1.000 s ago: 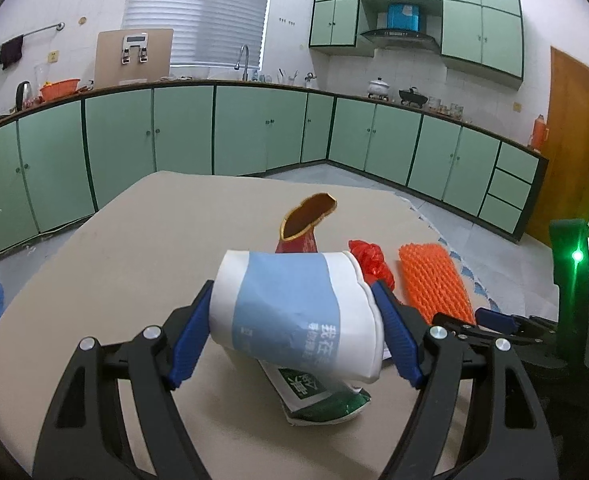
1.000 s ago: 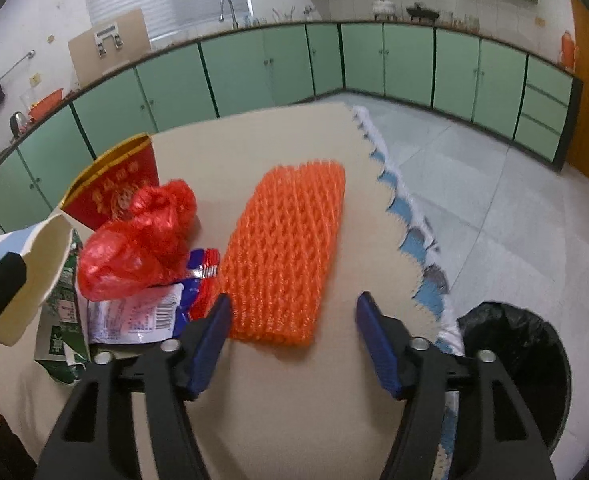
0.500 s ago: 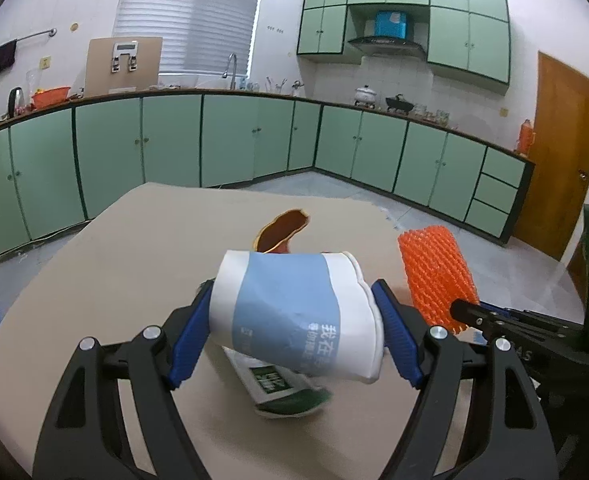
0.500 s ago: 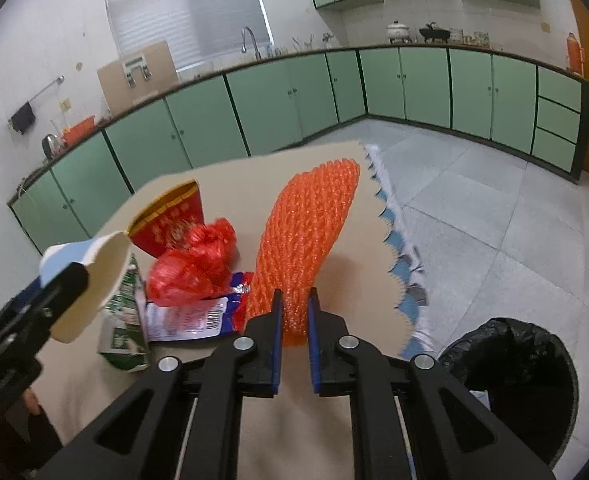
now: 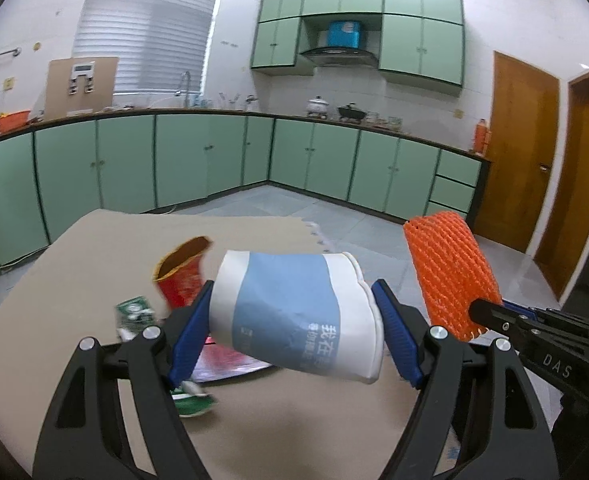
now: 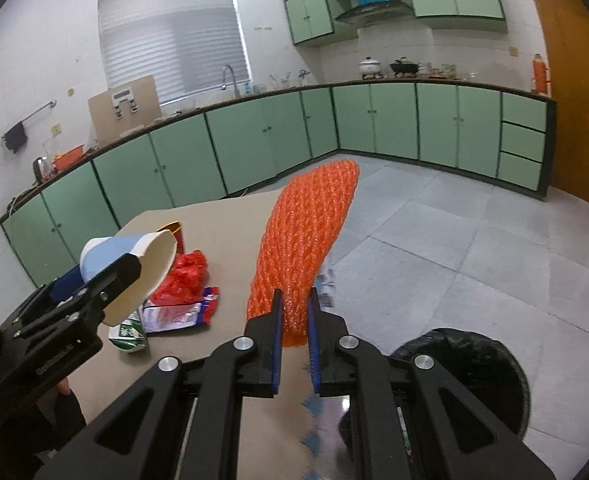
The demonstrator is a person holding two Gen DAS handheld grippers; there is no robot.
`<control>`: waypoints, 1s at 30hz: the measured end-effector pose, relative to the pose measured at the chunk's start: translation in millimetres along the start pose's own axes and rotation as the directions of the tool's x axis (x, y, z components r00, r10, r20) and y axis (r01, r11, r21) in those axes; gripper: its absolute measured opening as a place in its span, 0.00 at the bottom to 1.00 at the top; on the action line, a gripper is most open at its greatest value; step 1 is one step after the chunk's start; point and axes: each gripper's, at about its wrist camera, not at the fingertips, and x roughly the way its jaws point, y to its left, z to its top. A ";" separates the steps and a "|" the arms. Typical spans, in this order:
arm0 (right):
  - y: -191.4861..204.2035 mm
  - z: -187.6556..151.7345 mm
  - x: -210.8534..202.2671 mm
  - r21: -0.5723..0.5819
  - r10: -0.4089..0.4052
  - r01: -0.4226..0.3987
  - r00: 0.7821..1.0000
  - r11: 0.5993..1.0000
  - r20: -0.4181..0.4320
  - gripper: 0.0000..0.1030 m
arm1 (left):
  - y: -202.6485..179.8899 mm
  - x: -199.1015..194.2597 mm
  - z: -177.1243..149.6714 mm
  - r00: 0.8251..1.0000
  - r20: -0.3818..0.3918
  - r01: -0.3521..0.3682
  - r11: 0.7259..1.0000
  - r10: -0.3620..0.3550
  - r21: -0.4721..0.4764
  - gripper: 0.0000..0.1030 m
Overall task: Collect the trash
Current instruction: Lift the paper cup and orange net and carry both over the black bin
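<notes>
The left gripper has its jaws clamped across a white and blue paper cup, held on its side above the worktop. The right gripper has just closed its jaws; they now pinch the near end of an orange foam net, which stands up off the worktop and leans away toward the far floor. Left on the worktop are a red plastic bag, a red and blue wrapper, a green and white carton and a red paper cup behind them. A black-lined bin sits on the floor at the near right
</notes>
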 end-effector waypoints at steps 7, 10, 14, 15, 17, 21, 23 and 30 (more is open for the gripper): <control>-31.5 -4.5 -24.7 0.042 -0.072 0.071 0.997 0.997 0.022 0.10 | -45.8 5.1 0.4 0.997 0.002 0.083 0.996 -0.083 0.037 0.73; -48.3 -9.0 -35.7 0.063 -0.117 0.115 0.993 0.991 0.029 0.10 | -66.4 8.7 -1.9 0.993 0.002 0.119 0.992 -0.120 0.049 0.73; -67.2 -13.5 -45.3 0.089 -0.165 0.162 0.986 0.983 0.031 0.10 | -90.3 15.7 -7.4 0.987 -0.010 0.162 0.984 -0.162 0.067 0.73; -70.9 -14.1 -45.6 0.096 -0.177 0.173 0.984 0.980 0.031 0.10 | -95.1 16.7 -9.4 0.985 -0.013 0.170 0.983 -0.170 0.072 0.73; -81.8 -18.4 -49.4 0.105 -0.207 0.203 0.978 0.973 0.028 0.10 | -108.5 21.5 -13.8 0.982 -0.020 0.188 0.978 -0.187 0.085 0.73; -102.0 -28.8 -53.3 0.138 -0.242 0.238 0.970 0.961 0.011 0.10 | -128.7 33.8 -19.9 0.977 -0.042 0.214 0.971 -0.211 0.102 0.73; -114.3 -34.7 -53.0 0.160 -0.259 0.257 0.966 0.953 -0.005 0.10 | -139.4 41.0 -23.8 0.972 -0.062 0.232 0.967 -0.227 0.104 0.73; -151.1 -57.5 -48.8 0.209 -0.316 0.319 0.947 0.924 -0.051 0.10 | -180.1 68.1 -42.5 0.954 -0.115 0.291 0.946 -0.276 0.142 0.73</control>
